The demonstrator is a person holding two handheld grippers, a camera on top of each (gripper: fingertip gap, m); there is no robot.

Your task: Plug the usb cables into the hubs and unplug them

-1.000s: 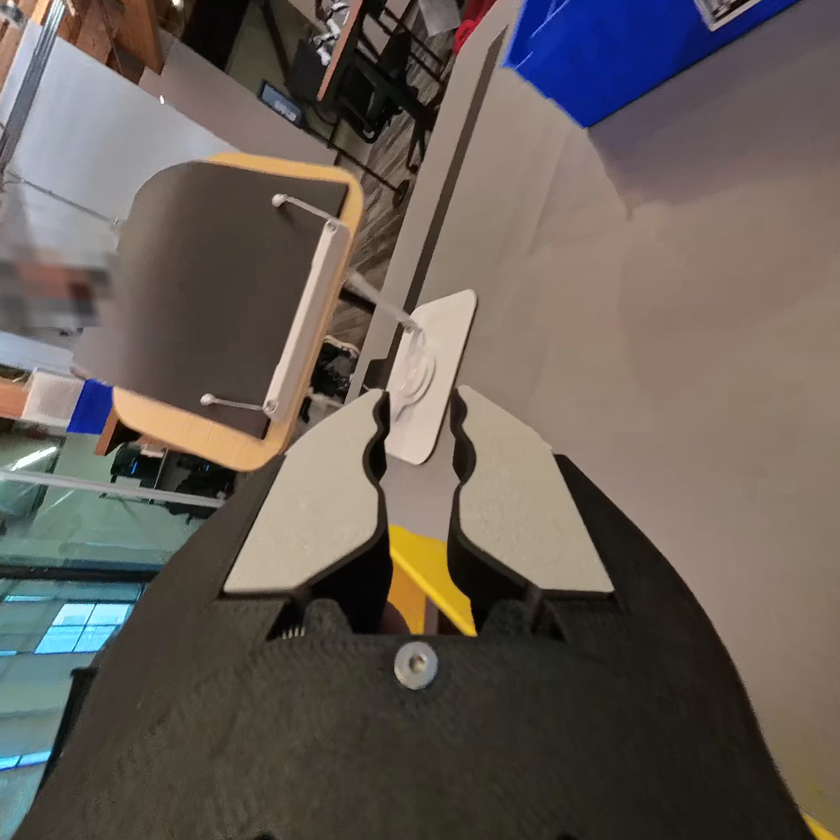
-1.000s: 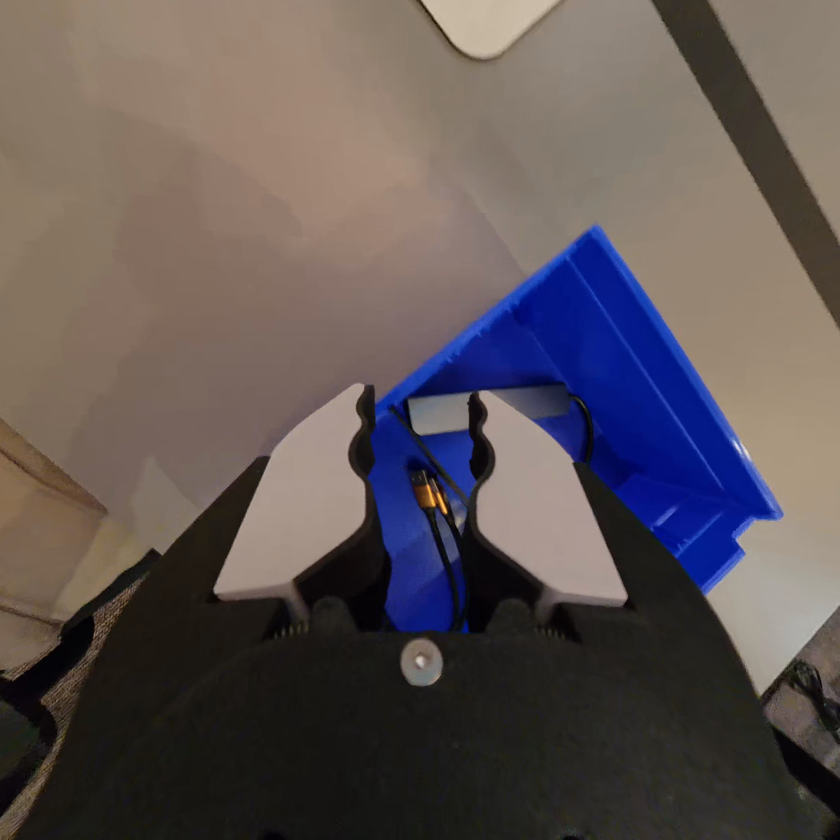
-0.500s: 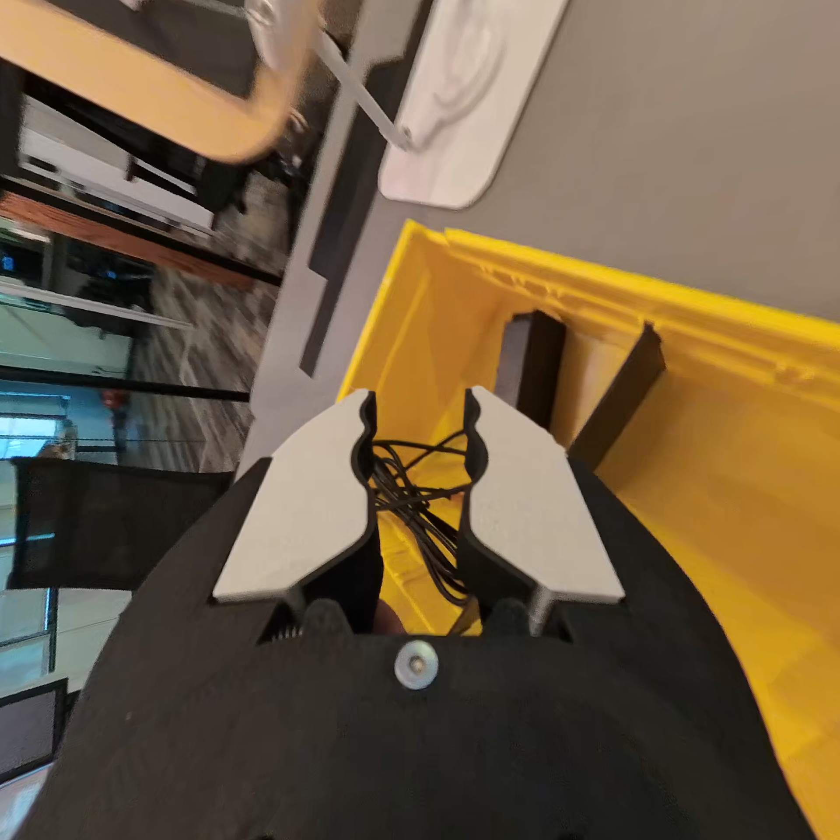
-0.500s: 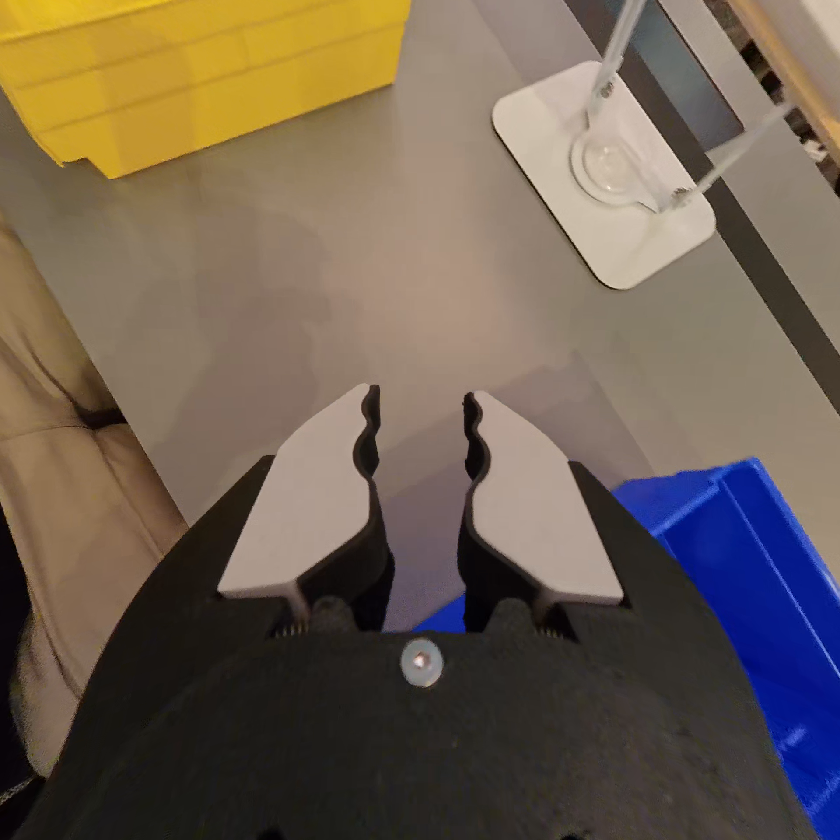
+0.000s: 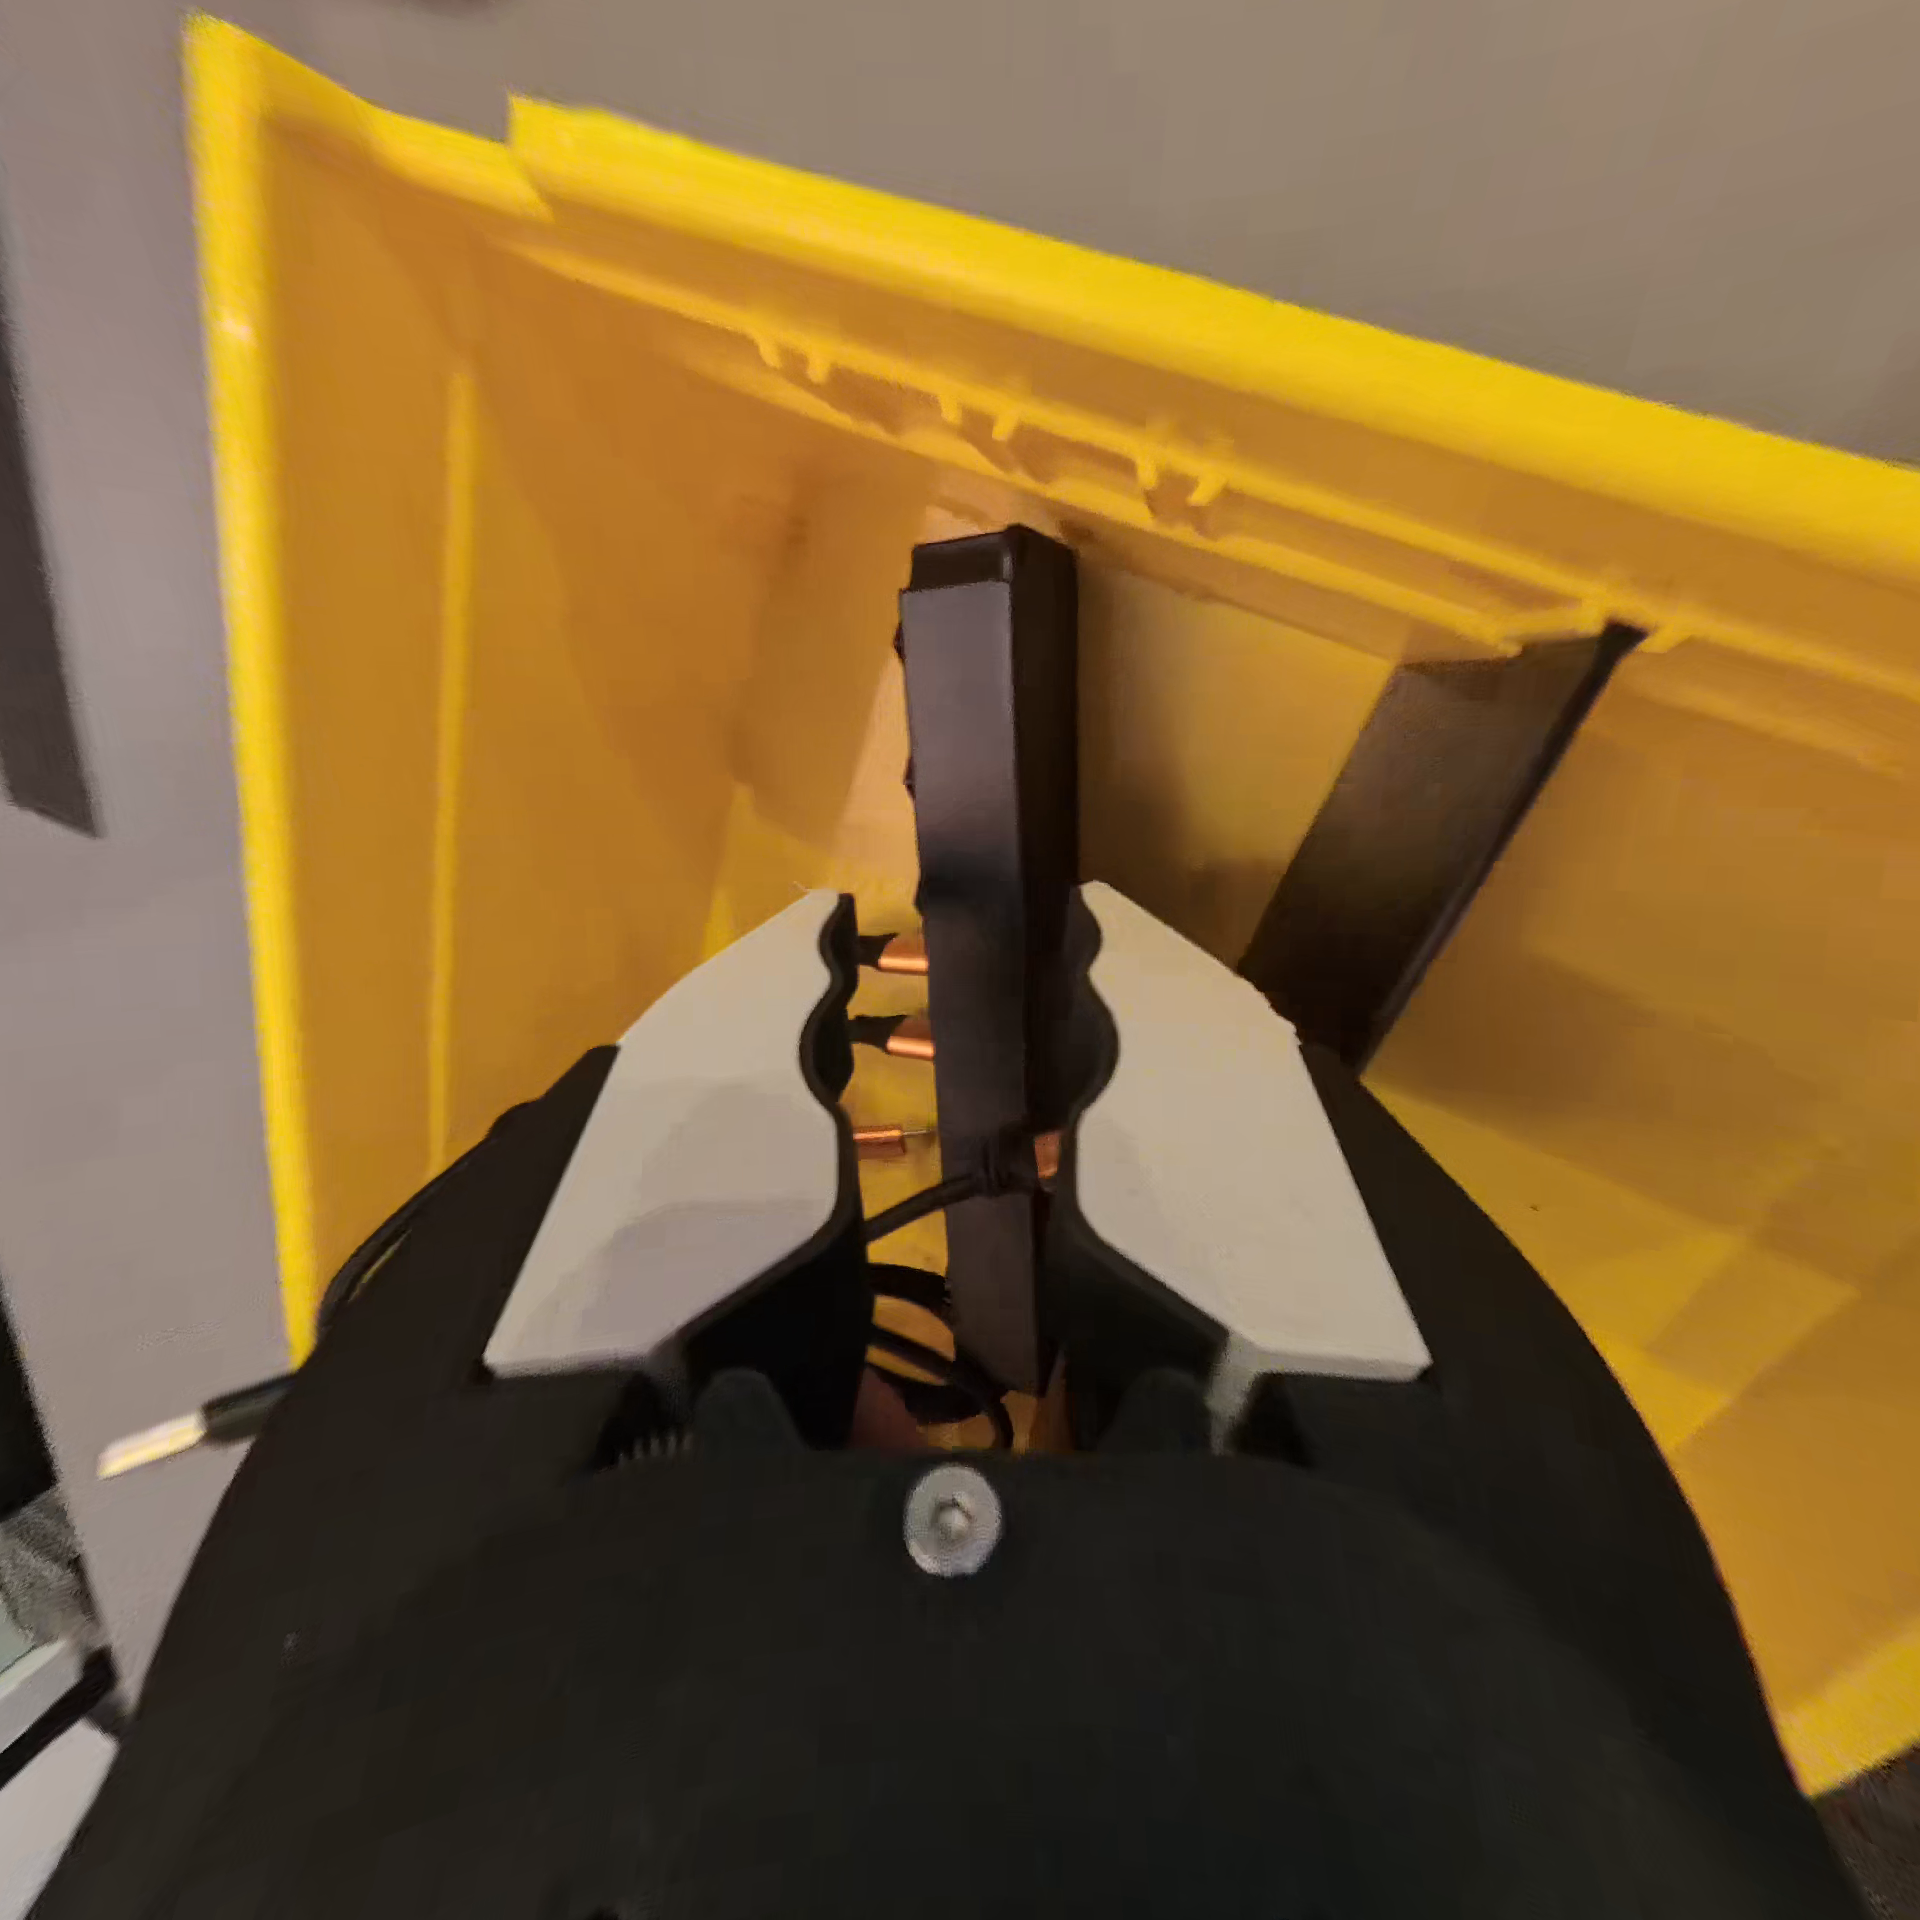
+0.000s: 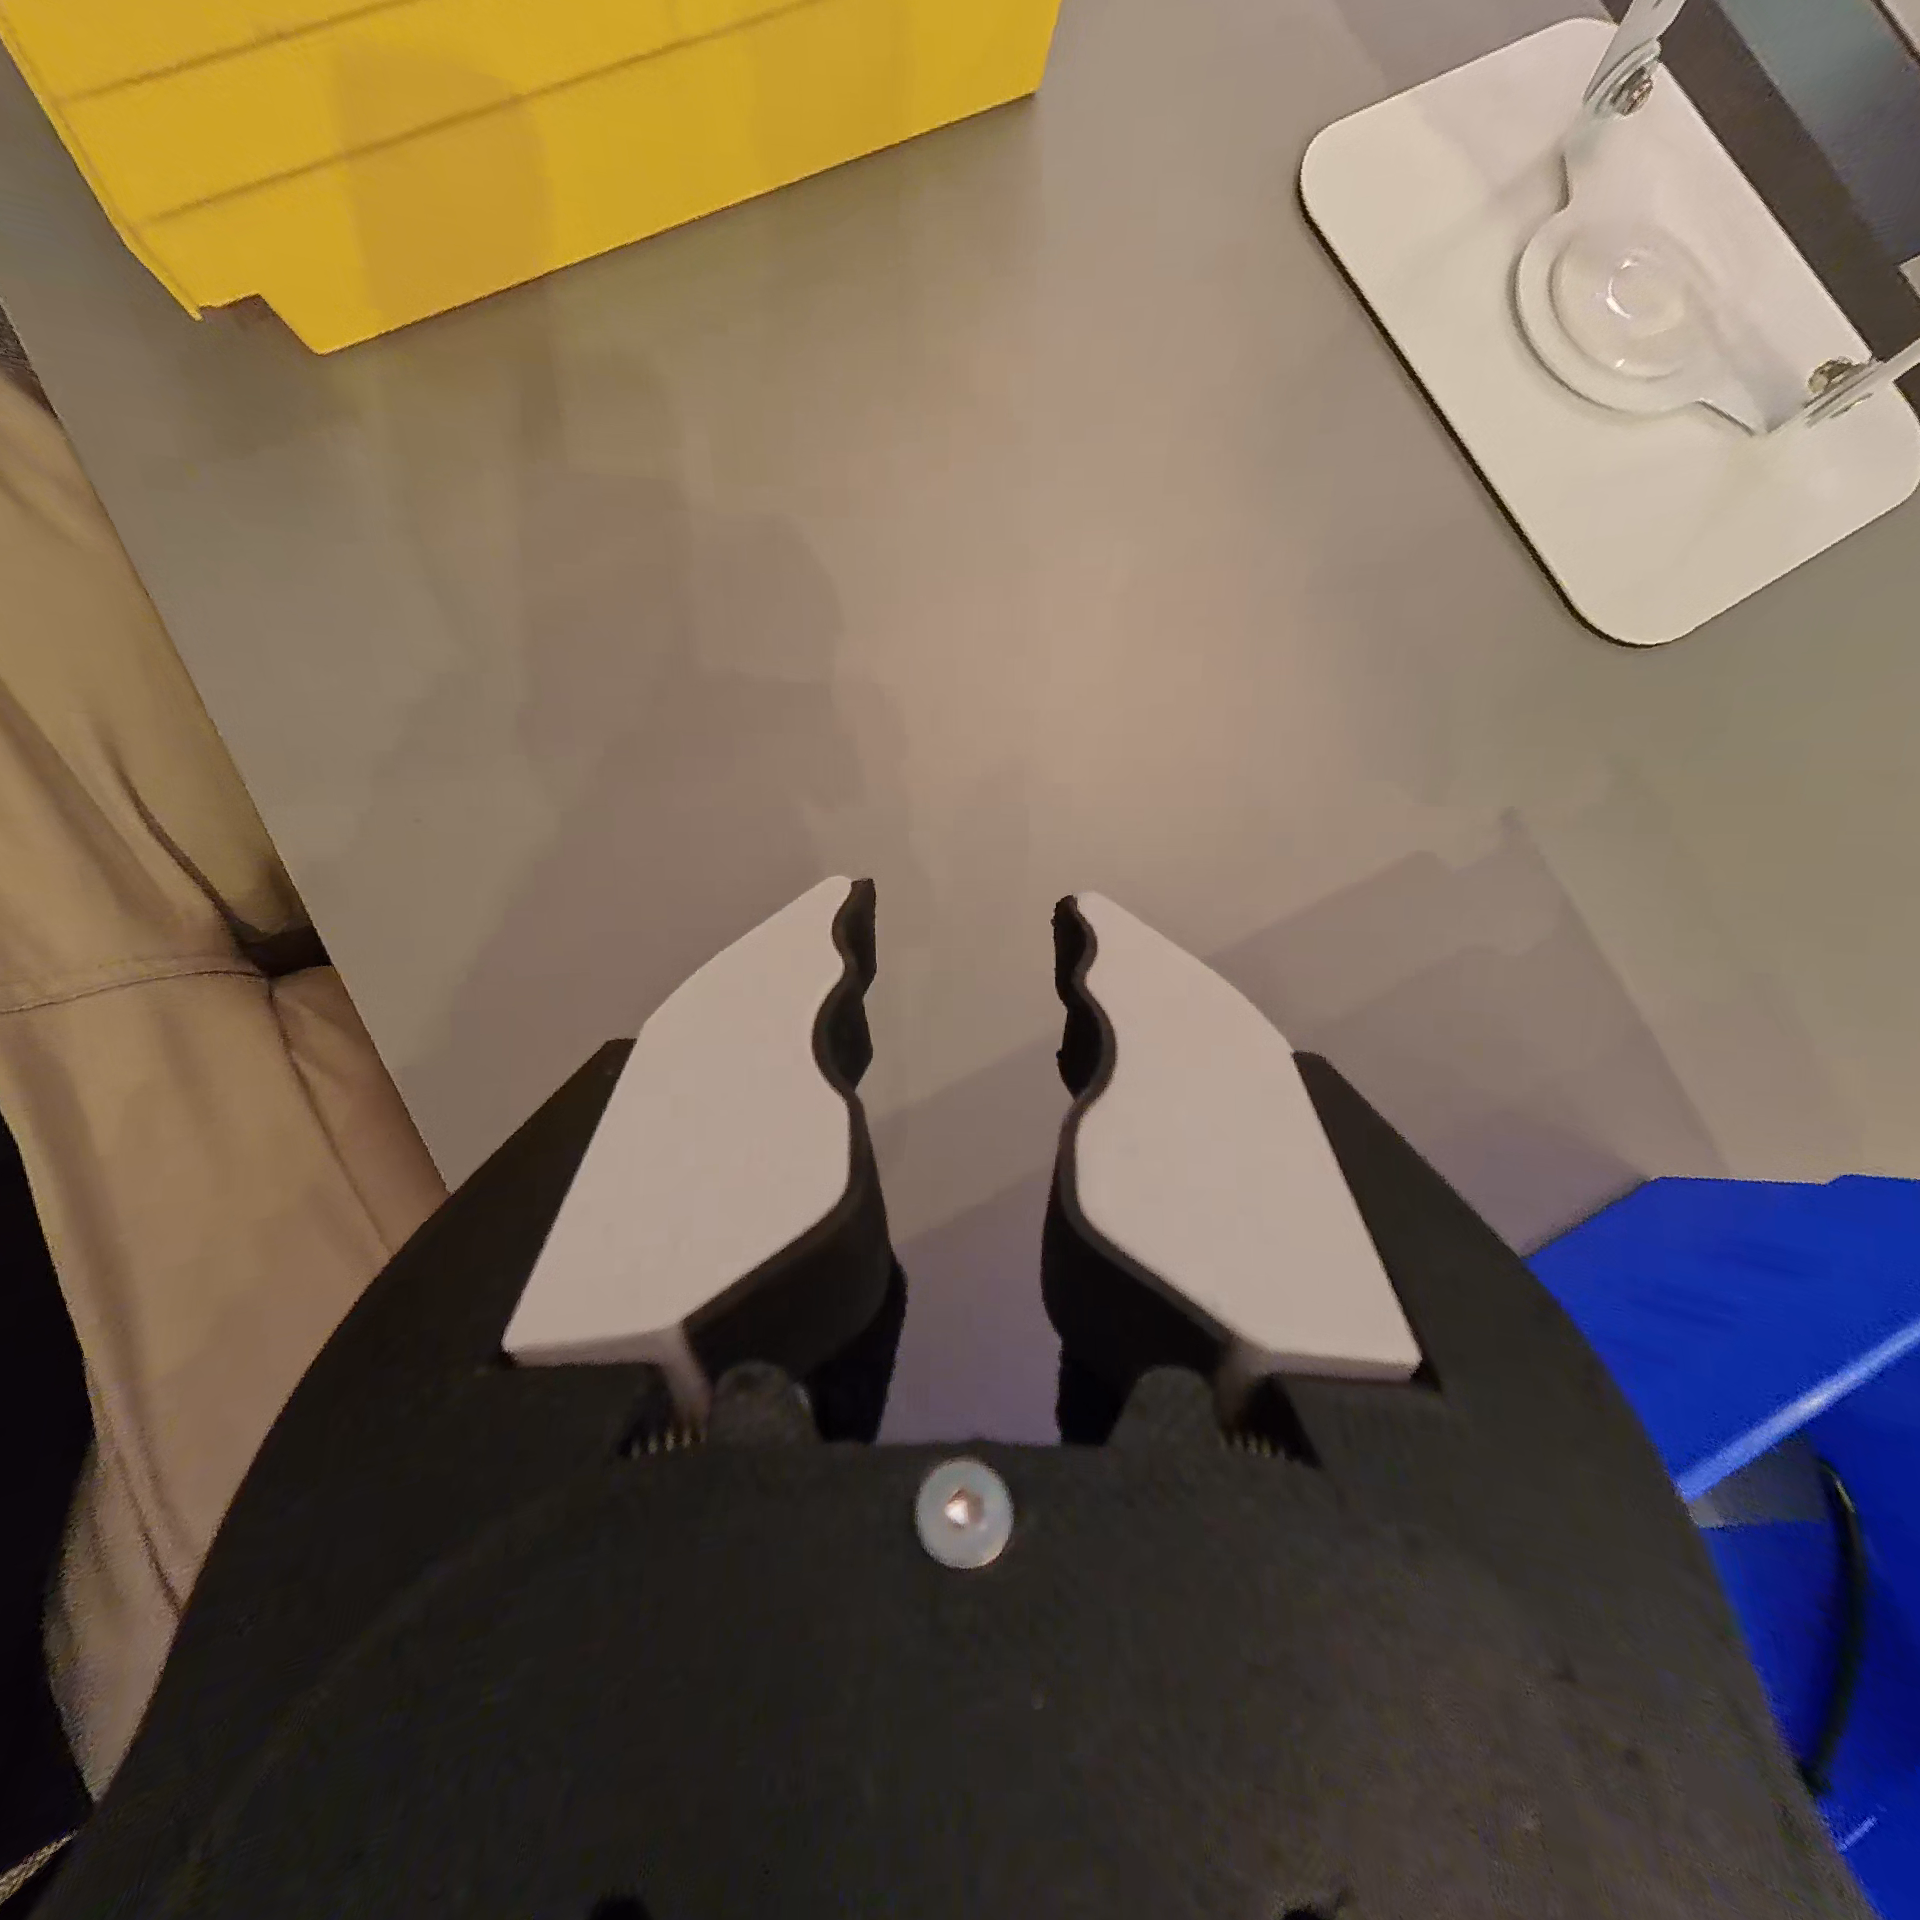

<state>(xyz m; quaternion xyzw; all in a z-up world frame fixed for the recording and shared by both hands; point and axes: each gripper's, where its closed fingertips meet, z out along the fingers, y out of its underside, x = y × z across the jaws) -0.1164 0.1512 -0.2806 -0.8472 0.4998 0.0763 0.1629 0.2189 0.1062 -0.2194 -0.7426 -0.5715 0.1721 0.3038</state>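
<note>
In the left wrist view, a black usb hub lies inside the yellow bin, with several copper-coloured usb plugs in its left side. A black cable runs from it toward me. My left gripper is open and straddles the hub's near part; the right finger is close against it, the left finger beside the plugs. A second black hub leans against the bin wall to the right. My right gripper is open and empty above the bare grey table.
A loose silver usb plug lies on the table left of the yellow bin. In the right wrist view the yellow bin is far left, a white stand base far right, a blue bin with a black cable near right, and beige clothing on the left. Some 35 centimeters of space lies between my two pairs of fingers.
My left gripper swung from the stand down into the yellow bin and now has the hub between its fingers. My right gripper left the blue bin and moved over the table's middle.
</note>
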